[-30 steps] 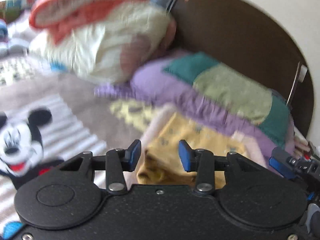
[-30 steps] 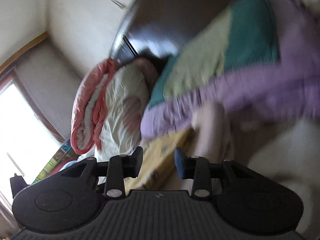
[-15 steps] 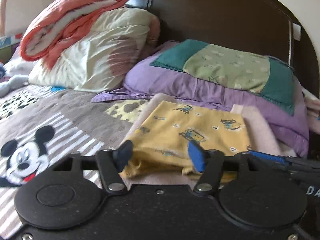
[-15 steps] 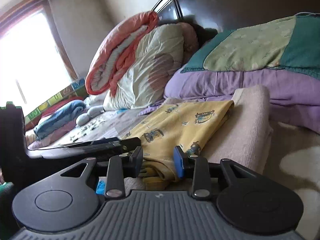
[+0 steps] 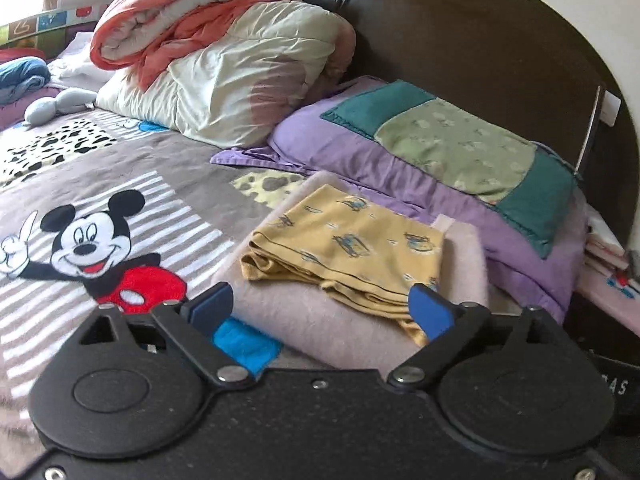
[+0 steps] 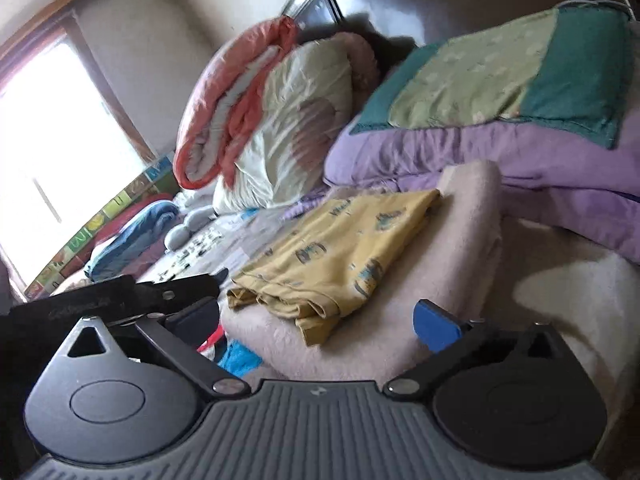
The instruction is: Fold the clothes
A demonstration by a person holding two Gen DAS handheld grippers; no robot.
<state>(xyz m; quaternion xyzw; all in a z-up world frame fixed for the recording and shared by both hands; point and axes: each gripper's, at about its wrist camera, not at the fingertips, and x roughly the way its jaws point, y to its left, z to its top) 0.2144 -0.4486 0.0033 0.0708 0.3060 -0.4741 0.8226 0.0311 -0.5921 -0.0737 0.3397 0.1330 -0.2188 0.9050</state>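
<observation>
Yellow printed garment [image 5: 344, 246]: folded, lying on a folded pink blanket [image 5: 320, 320] on the bed.
Left gripper [image 5: 320, 306]: angled downward, jaws opening wide, pads clear of the cloth.
Right gripper [image 6: 320, 320]: tilted slightly downward, jaws opening, gripping nothing.
Behind: purple pillow [image 5: 420, 184].

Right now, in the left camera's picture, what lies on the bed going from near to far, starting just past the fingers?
Pink fleece blanket → folded yellow garment resting on it → purple pillow with its green patch → dark headboard.
</observation>
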